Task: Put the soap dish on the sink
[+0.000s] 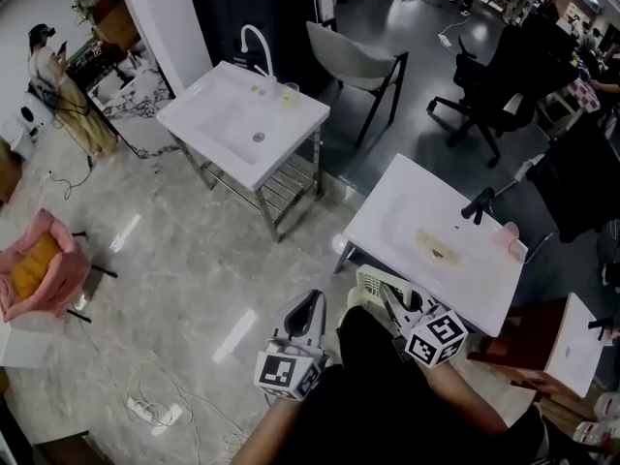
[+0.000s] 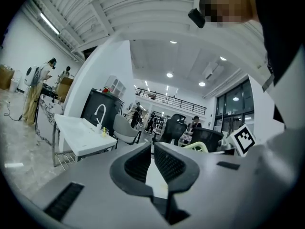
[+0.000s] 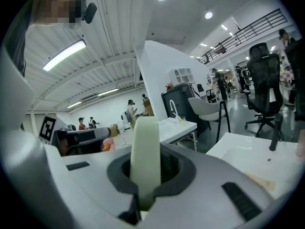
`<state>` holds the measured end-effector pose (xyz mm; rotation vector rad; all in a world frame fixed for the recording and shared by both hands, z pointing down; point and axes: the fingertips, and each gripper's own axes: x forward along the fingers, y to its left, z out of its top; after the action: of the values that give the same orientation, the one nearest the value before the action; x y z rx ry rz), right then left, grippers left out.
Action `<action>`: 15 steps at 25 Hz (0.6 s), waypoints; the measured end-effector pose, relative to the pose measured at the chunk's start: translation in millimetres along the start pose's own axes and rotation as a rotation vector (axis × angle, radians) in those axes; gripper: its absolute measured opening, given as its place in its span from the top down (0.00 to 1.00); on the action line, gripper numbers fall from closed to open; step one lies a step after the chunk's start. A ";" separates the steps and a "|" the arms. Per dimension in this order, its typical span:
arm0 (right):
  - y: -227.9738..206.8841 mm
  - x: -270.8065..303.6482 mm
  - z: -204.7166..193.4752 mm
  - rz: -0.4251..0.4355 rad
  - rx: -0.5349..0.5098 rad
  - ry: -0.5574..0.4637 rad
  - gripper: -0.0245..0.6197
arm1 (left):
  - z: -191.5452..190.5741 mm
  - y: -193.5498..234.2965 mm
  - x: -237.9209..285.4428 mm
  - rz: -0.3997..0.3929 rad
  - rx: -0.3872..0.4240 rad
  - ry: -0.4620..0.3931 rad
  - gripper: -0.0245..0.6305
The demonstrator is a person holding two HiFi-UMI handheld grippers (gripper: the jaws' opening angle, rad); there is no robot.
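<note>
A pale green slotted soap dish (image 1: 371, 282) stands on edge between the jaws of my right gripper (image 1: 391, 299), low in the head view. In the right gripper view the dish's rim (image 3: 145, 147) fills the middle, and the right gripper (image 3: 145, 136) is shut on it. My left gripper (image 1: 308, 304) is beside it, to the left, and its jaws are together with nothing in them (image 2: 153, 146). The nearest white sink (image 1: 387, 216) with a black tap (image 1: 477, 204) lies just beyond the dish. That same sink (image 3: 248, 151) shows at the right of the right gripper view.
A second white sink (image 1: 232, 124) with a white tap stands farther off on a metal frame. Behind it are a grey chair (image 1: 354, 61) and a black office chair (image 1: 484, 95). A pink seat (image 1: 34, 269) sits at the left, and a power strip (image 1: 155, 410) with cable lies on the floor.
</note>
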<state>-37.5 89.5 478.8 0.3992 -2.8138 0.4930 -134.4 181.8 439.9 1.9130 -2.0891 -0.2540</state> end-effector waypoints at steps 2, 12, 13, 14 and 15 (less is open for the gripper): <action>-26.8 3.5 5.2 -0.027 0.019 -0.011 0.95 | -0.4 -0.9 25.0 -0.018 0.003 0.012 0.93; -154.4 41.7 43.2 -0.103 0.113 -0.049 0.95 | 9.0 -3.5 175.8 -0.112 0.054 0.083 0.93; -167.2 44.9 47.8 -0.108 0.118 -0.048 0.95 | 10.1 -2.6 190.4 -0.113 0.055 0.092 0.93; -180.4 47.2 52.1 -0.114 0.123 -0.047 0.95 | 10.6 -2.3 204.4 -0.114 0.052 0.101 0.93; -193.7 48.7 56.3 -0.122 0.129 -0.047 0.95 | 10.9 -3.0 217.9 -0.116 0.048 0.110 0.93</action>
<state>-34.3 -117.0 498.6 0.6116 -2.7892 0.6484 -150.7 -35.5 450.0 2.0312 -1.9341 -0.1216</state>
